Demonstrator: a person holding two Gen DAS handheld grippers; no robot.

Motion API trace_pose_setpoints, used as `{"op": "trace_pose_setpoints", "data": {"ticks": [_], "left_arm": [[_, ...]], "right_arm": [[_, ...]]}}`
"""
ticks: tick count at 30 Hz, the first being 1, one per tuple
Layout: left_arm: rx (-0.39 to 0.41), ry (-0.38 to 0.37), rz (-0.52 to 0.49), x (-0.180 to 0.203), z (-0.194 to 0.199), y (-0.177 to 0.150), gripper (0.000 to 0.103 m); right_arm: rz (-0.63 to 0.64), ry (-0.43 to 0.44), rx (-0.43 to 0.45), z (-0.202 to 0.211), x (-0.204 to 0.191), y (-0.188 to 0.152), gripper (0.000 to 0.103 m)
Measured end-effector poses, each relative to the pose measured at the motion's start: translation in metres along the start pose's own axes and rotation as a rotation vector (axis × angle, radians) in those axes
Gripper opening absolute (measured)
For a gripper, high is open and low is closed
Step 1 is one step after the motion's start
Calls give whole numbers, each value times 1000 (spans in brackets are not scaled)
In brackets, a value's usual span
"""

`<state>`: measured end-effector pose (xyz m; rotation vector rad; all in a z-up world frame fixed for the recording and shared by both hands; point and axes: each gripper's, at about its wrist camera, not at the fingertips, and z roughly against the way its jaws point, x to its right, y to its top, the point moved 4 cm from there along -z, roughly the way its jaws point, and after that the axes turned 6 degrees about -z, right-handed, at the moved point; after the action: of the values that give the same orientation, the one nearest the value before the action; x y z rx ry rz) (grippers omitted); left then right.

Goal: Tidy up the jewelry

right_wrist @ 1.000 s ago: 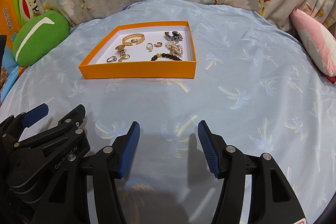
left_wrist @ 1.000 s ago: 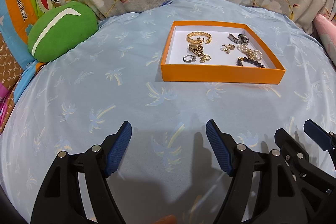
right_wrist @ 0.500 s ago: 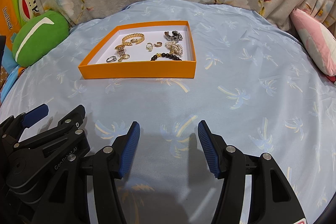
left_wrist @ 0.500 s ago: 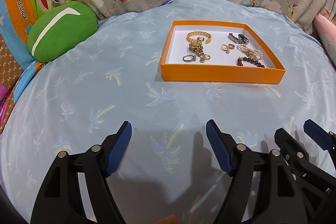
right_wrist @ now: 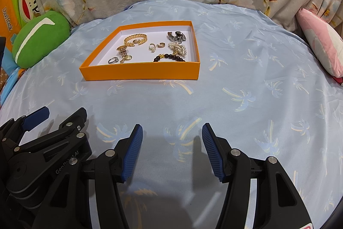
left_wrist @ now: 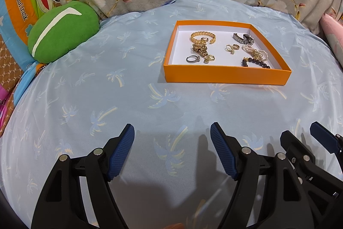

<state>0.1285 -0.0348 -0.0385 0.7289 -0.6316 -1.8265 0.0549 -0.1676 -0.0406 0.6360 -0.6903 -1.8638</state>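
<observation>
Lying beyond both hand-held grippers: jewelry tray (left_wrist: pixel 227 76)

Orange tray (right_wrist: pixel 139 74) of jewelry on blue sheet (right_wrist: pixel 235 83), right gripper (right_wrist: pixel 172 136) jaws apart

I count 1 orange box (left_wrist: pixel 227 77) w/ approx 9 jewelry pcs: 2 gold bracelets (left_wrist: pixel 202 36), 1 silver ring (left_wrist: pixel 193 59), 1 dark link band (left_wrist: pixel 243 38), 1 pearl strand (left_wrist: pixel 255 52), 1 black bead bracelet (left_wrist: pixel 256 62), approx 3 small gold bits. 1 green cushion (left_wrist: pixel 62 33), 1 pink pillow (right_wrist: pixel 321 42).
</observation>
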Motion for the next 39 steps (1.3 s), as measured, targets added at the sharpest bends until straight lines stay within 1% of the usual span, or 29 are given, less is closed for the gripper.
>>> {"op": "trace_pose_setpoints", "data": {"ticks": [30, 39], "left_arm": [[0, 2, -3, 1, 0, 0, 71], [16, 9, -5, 0, 0, -1, 71]], "right_arm": [[-1, 1, 0, -1, 1, 0, 57], [0, 0, 2, -1, 1, 1, 57]]}}
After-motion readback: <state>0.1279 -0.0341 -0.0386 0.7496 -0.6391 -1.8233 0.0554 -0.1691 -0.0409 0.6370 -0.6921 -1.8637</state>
